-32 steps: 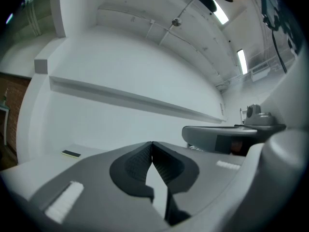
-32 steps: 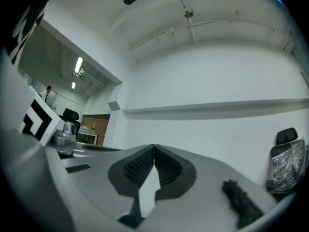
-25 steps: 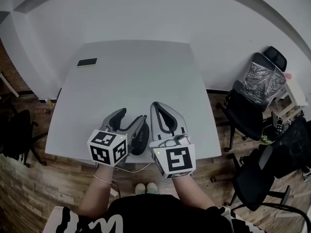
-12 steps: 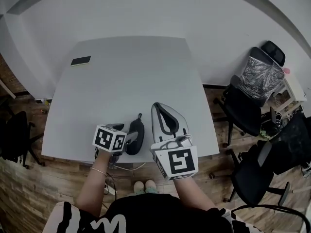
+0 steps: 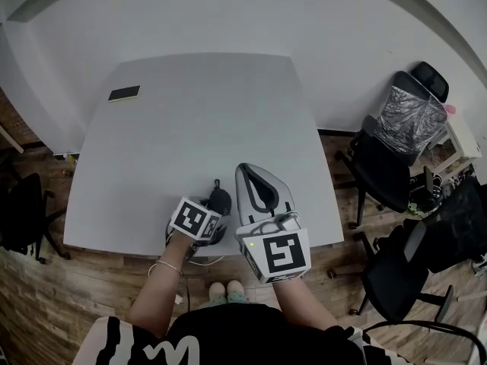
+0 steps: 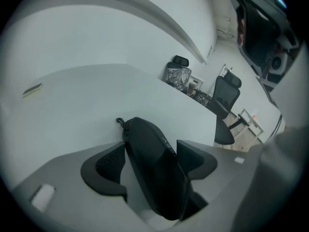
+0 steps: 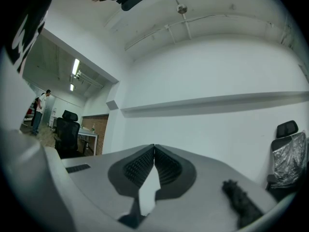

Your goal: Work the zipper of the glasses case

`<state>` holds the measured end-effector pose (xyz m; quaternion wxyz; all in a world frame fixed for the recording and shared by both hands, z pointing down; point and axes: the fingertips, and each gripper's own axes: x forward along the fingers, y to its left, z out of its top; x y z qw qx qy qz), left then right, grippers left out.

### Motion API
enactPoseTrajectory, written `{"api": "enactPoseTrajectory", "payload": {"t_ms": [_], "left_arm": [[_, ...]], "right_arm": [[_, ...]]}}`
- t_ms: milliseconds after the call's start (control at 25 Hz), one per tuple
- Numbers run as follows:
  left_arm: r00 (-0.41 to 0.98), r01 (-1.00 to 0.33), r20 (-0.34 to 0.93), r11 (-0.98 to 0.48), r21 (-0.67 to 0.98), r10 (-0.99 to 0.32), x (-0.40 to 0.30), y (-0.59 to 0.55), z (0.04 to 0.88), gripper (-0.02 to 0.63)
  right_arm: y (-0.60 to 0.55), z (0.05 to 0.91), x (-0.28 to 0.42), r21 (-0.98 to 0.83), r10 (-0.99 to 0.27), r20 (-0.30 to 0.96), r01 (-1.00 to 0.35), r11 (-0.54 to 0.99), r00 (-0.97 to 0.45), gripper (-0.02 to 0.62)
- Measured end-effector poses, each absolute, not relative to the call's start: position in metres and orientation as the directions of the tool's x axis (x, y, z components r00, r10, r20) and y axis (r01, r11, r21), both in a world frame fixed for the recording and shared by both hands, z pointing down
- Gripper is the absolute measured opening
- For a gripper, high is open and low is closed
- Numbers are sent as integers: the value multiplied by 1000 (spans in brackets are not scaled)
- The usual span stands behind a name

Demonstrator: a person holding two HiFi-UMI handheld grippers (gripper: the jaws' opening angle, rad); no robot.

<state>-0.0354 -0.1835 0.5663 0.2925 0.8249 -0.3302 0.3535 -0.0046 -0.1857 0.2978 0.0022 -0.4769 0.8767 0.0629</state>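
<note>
The black glasses case (image 5: 221, 199) lies on the grey table (image 5: 190, 120) near its front edge, its zipper pull (image 5: 216, 182) pointing away from me. My left gripper (image 5: 213, 217) comes at it from the near end. In the left gripper view the case (image 6: 152, 173) lies lengthwise between the two pads (image 6: 107, 166), and the jaws of the left gripper (image 6: 148, 146) are opening around it. My right gripper (image 5: 251, 169) rests just right of the case, shut with nothing in it. In the right gripper view the right gripper's (image 7: 154, 149) pads meet, and the case (image 7: 241, 204) shows low on the right.
A dark phone (image 5: 124, 93) lies at the table's far left corner. Black office chairs (image 5: 384, 169) stand on the wooden floor to the right. A pale cable (image 5: 205, 263) hangs under the table's front edge. A white wall runs behind the table.
My left gripper pulled back from the case's left side to the table's front edge, then swung right over the case's near end. The right gripper stayed put.
</note>
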Motion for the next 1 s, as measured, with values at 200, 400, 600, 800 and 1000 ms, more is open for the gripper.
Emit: {"api": "enactPoseTrajectory", "payload": {"t_ms": [200, 400, 600, 800, 1000], "left_arm": [[462, -740, 813, -659, 134, -354, -23, -188, 571, 329], [368, -686, 874, -727, 25, -317, -16, -179, 593, 358], [378, -708, 888, -700, 96, -261, -27, -164, 621, 439], [335, -624, 893, -781, -28, -299, -21, -169, 616, 425], [265, -455, 907, -872, -182, -328, -9, -172, 612, 419]], "right_arm": [[-192, 300, 6, 78, -850, -55, -851, 519, -523, 8], [-197, 307, 8, 73, -850, -51, -851, 520, -524, 8], [-199, 308, 12, 72, -848, -45, -848, 524, -528, 8], [-206, 310, 19, 70, -854, -52, -855, 514, -518, 8], [-207, 310, 22, 59, -853, -57, -855, 515, -518, 8]]}}
